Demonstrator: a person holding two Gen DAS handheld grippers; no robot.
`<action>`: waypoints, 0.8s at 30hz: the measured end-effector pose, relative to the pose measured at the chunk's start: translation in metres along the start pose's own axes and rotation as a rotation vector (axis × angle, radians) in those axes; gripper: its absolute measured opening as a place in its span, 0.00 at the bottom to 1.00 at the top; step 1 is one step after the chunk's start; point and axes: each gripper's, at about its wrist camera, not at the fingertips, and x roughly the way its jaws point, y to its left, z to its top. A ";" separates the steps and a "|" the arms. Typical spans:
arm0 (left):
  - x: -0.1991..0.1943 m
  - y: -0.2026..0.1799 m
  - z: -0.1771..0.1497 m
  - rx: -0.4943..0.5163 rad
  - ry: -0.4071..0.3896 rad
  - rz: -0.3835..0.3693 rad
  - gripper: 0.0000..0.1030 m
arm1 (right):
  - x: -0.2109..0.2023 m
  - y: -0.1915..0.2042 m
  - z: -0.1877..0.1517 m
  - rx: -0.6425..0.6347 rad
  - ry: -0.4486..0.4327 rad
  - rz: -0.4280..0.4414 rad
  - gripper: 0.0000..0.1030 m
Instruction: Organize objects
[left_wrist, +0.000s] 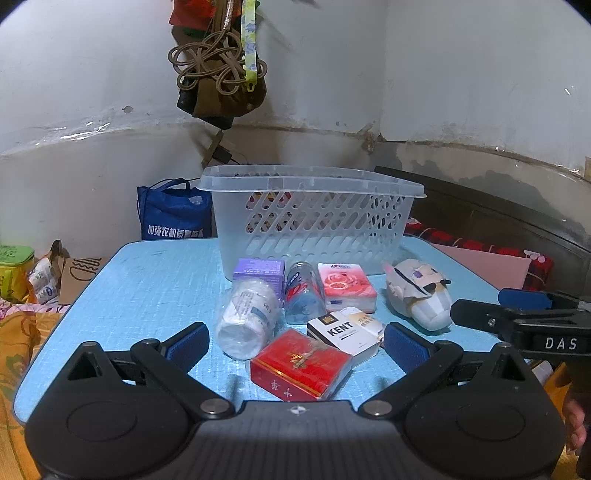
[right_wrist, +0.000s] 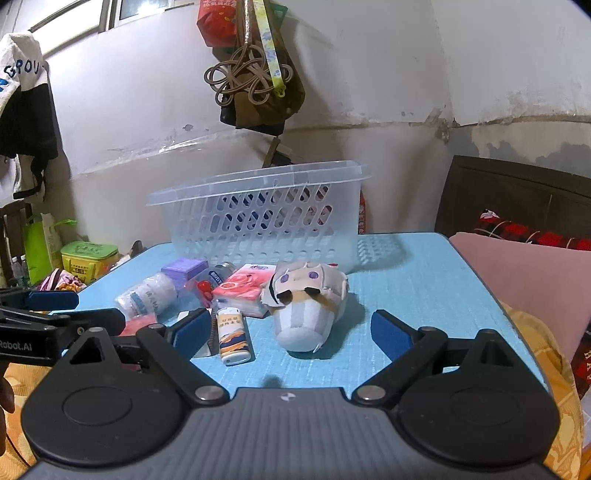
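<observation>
Both grippers empty, jaws spread wide: left gripper (left_wrist: 295, 341) over red box (left_wrist: 301, 365) and KENT pack (left_wrist: 345, 334), right gripper (right_wrist: 291, 330) at plush toy (right_wrist: 308, 306); clutter lies on blue table (left_wrist: 147, 288) before clear basket (left_wrist: 314, 221)

Blue tote bag (left_wrist: 173, 212), hanging coiled cord (left_wrist: 212, 62), green box (right_wrist: 88, 256), pink pillow (right_wrist: 524, 280).
</observation>
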 end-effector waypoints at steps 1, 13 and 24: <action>0.000 0.000 0.000 0.001 -0.001 0.001 0.99 | 0.000 0.000 0.000 0.000 -0.003 -0.001 0.93; 0.001 0.002 0.000 -0.007 0.004 0.000 0.99 | 0.001 -0.001 0.000 0.004 -0.007 -0.005 0.93; 0.001 0.005 -0.001 -0.009 -0.003 -0.004 0.99 | 0.001 0.000 0.000 0.009 -0.017 -0.001 0.93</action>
